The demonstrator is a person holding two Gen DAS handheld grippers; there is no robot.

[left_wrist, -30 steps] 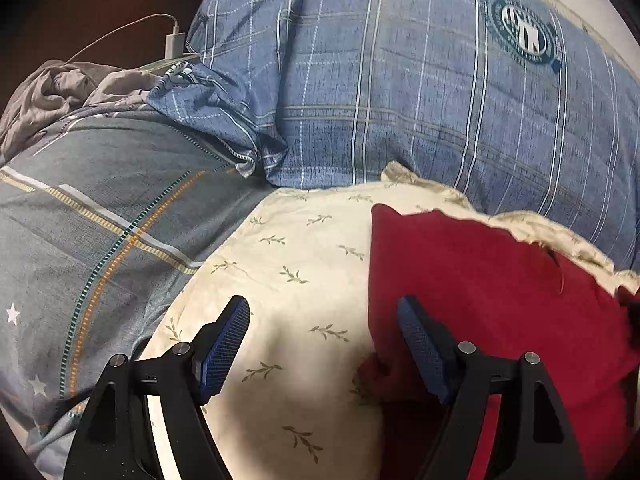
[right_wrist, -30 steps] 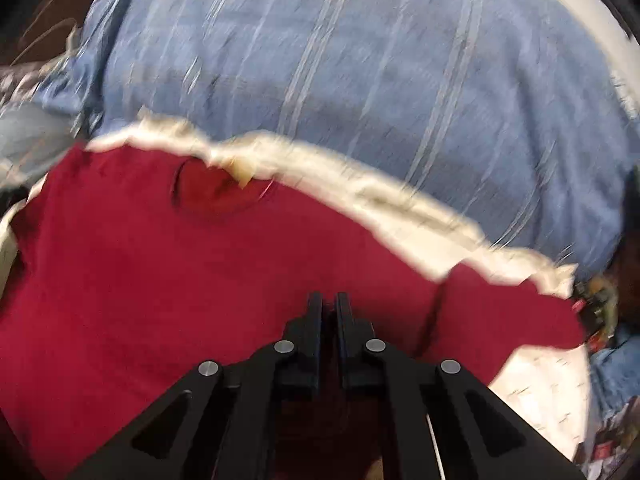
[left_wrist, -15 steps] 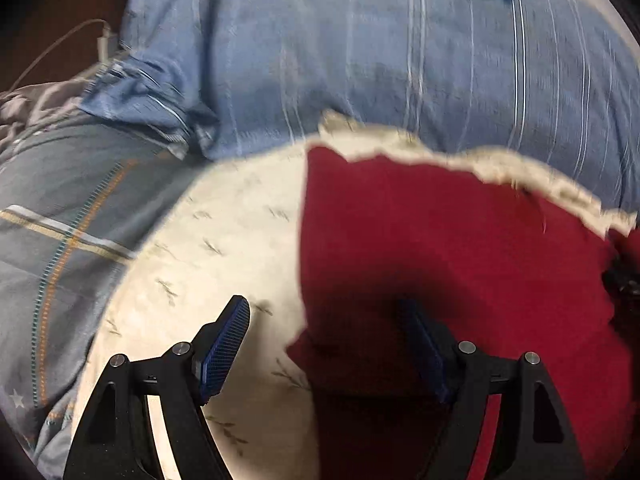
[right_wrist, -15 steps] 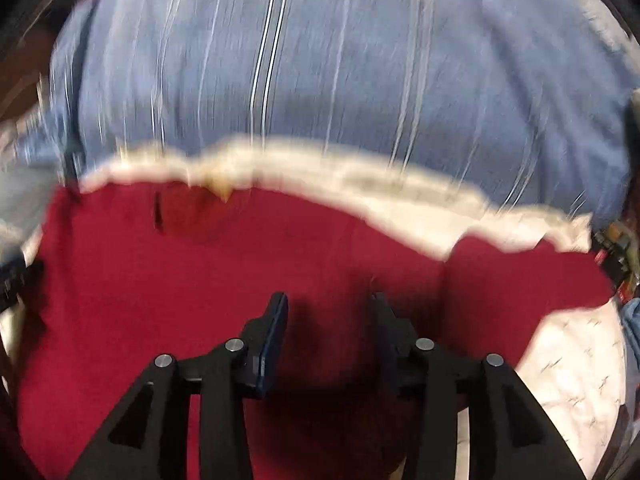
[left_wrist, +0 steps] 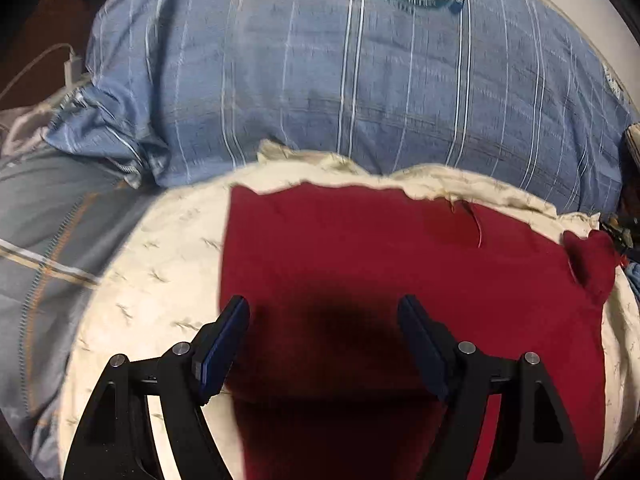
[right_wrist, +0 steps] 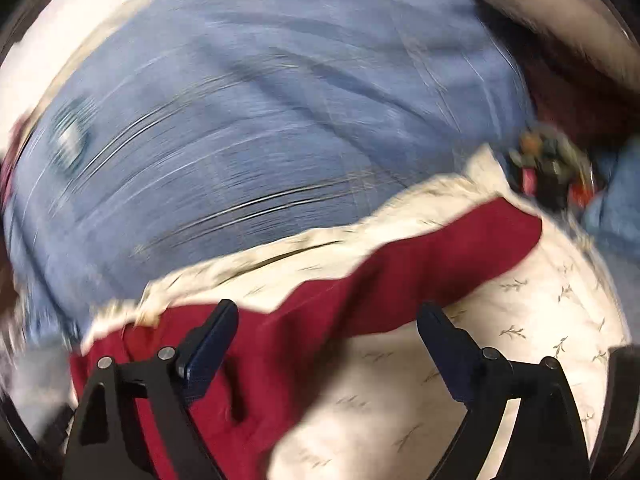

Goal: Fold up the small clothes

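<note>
A dark red shirt [left_wrist: 380,264] lies flat on a cream cloth [left_wrist: 160,280] printed with small sprigs. My left gripper [left_wrist: 324,320] hovers open over the shirt's left half, its blue pads apart and holding nothing. In the right wrist view, which is blurred and tilted, the red shirt [right_wrist: 360,300] runs slantwise with its sleeve reaching to the upper right. My right gripper [right_wrist: 326,328] is opening wide above that sleeve; its pads press on nothing. The cream cloth [right_wrist: 500,320] shows beneath its right finger.
A big blue striped pillow [left_wrist: 360,80] with a round badge lies just behind the cream cloth. A grey patterned bedsheet [left_wrist: 52,240] spreads to the left, with a white charger and cable [left_wrist: 72,68] beyond it. Small dark clutter [right_wrist: 556,168] sits at the right edge.
My right gripper went from shut to wide open, letting go of the red shirt, and swung to the right with a roll. My left gripper slid right, from the shirt's edge to over it.
</note>
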